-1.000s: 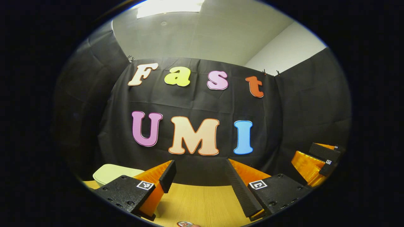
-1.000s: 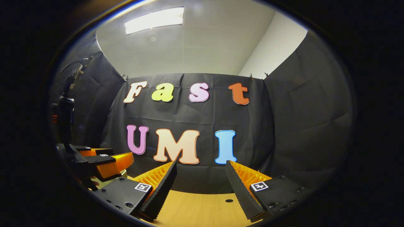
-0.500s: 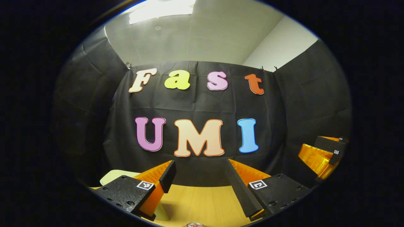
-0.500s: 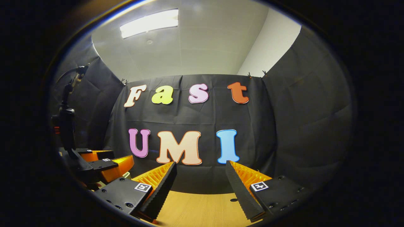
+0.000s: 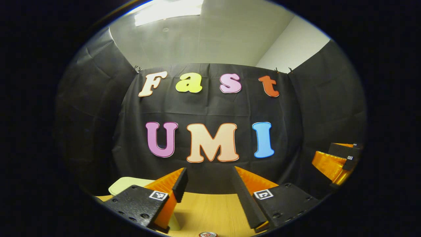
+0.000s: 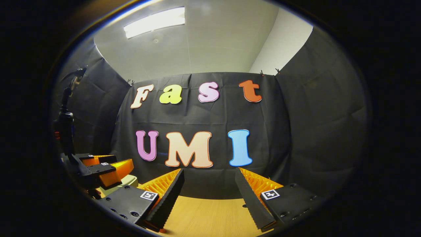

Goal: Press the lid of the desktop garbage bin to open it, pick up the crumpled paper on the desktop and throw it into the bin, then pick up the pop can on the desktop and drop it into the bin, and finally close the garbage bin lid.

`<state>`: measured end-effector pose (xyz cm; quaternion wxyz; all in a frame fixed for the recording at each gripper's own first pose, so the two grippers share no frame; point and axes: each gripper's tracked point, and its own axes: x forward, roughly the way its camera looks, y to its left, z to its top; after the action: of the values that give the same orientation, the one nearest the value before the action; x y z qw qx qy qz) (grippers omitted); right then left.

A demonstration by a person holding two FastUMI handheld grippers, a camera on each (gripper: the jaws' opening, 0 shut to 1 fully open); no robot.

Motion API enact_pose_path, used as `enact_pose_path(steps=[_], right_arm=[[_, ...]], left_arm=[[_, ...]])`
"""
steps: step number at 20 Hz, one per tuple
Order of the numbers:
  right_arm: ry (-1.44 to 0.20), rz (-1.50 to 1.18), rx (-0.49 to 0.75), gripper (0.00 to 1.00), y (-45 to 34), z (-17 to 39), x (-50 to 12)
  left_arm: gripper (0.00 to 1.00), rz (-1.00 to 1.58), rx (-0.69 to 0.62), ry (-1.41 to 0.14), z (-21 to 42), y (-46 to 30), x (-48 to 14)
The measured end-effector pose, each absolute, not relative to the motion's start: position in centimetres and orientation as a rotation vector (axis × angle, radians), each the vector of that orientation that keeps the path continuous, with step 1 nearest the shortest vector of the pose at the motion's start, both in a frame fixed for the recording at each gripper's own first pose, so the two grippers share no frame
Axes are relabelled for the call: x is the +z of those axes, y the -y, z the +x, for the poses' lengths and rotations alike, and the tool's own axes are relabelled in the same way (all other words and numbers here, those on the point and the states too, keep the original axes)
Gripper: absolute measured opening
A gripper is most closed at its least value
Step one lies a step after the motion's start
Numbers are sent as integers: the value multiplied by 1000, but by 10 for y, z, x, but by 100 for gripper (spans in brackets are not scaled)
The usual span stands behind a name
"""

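Both grippers, left gripper [image 5: 207,184] and right gripper [image 6: 209,187], hover jaws apart, empty. Risk: pop can [image 5: 208,234] lies near, low; blind descent could topple it.

Wooden tabletop [image 5: 210,210], light grain, runs from the near edge to the foot of the far wall; also seen in the right gripper view [image 6: 210,215], where a small dark round spot [image 6: 244,206] sits on it toward the far right. Black cloth wall [image 5: 204,108] hangs at the far side, creased, held at its top corners by small clips [image 5: 136,68]. Cloth side panels close the left and right. White ceiling [image 6: 210,42] above, with a lit rectangular light panel [image 6: 154,22] at upper left. A dark stand with a cable [image 6: 65,125] rises at far left.
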<state>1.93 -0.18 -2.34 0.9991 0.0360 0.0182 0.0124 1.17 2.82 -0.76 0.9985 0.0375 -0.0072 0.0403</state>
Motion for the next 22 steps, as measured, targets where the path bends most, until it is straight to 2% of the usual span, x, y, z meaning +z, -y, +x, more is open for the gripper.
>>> enact_pose_path(steps=[1, 2, 5, 7, 8, 9, 22], right_arm=[[-41, 80, 26, 99, 0, 21, -26], [-45, 86, 25, 98, 0, 22, -28], [-58, 107, 18, 98, -4, 25, -35], [-71, 114, 32, 99, -14, 29, -41], [-75, 111, 37, 98, -18, 31, -43], [-79, 107, 42, 97, -22, 33, -44], [-151, 80, 63, 97, -77, 49, -75]], left_arm=[[67, 77, 90, 12, 11, -32, -9], [61, 71, 96, 9, 9, -37, -8], [31, 74, 133, 11, 7, -59, -6], [15, 94, 172, -9, 6, -79, -9], [11, 94, 188, -15, 6, -90, -10], [0, 92, 203, -19, 8, -100, -9], [0, 54, 347, -228, 1, -221, -92]])
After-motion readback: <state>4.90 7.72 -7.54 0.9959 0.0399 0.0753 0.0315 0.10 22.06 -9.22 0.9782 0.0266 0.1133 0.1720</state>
